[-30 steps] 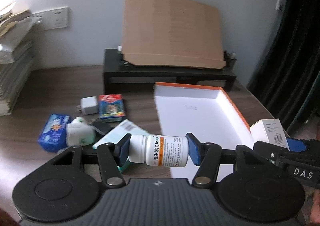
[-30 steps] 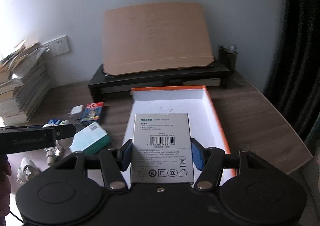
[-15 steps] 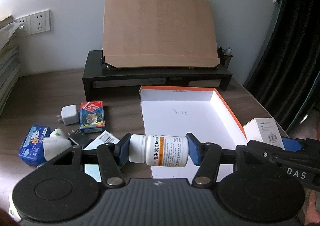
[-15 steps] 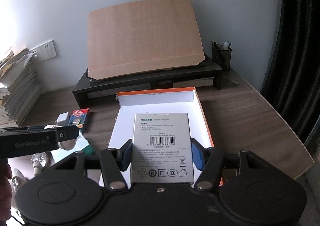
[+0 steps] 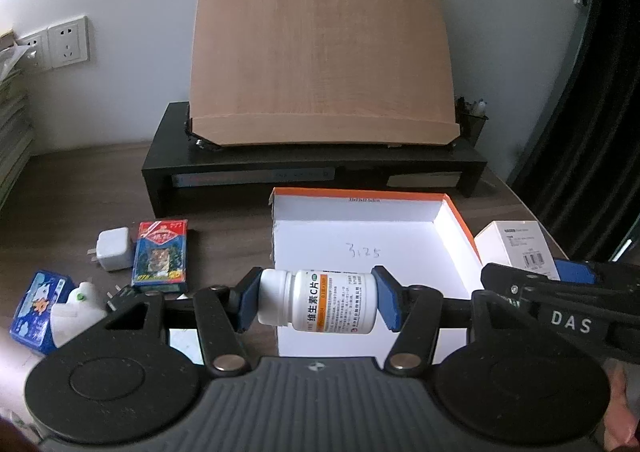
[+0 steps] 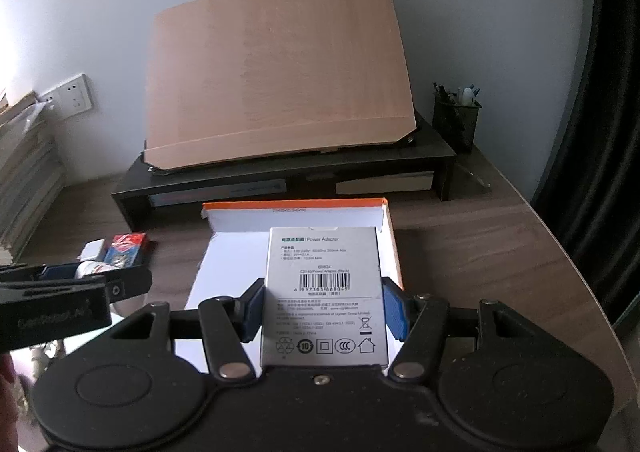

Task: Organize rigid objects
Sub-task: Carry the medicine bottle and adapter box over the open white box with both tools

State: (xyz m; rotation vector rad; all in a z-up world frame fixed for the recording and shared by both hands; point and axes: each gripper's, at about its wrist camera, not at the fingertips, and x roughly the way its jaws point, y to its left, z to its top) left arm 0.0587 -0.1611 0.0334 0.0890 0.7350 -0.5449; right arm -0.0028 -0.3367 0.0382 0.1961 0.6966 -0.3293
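Bottle, a white plastic pill bottle with an orange-banded label, lies crosswise in the left hand-held gripper, whose blue pads press its cap end and its base, so it is held lengthwise, just over the near edge of the tray, a shallow white box with an orange rim. It looks light and stiff, and its smooth rounded wall would likely roll once set down on its side; an end-to-end hold like this one seems the safer choice, since flat ends give the pads more to bear on than the curved label. The right hand-held gripper is closed on the adapter box, a grey-white carton printed with a barcode, gripped across its two long side faces and standing upright above the tray's right half. Cardboard like that is probably light and stiff enough to carry but could dent under a hard squeeze, so a hold low on the sides near the corners should serve best. Left of the tray on the counter lie a red card pack, a white charger and a blue packet, all small, rigid and easy to pinch across their narrow faces. Behind the tray stands a black riser carrying a tilted wooden board.
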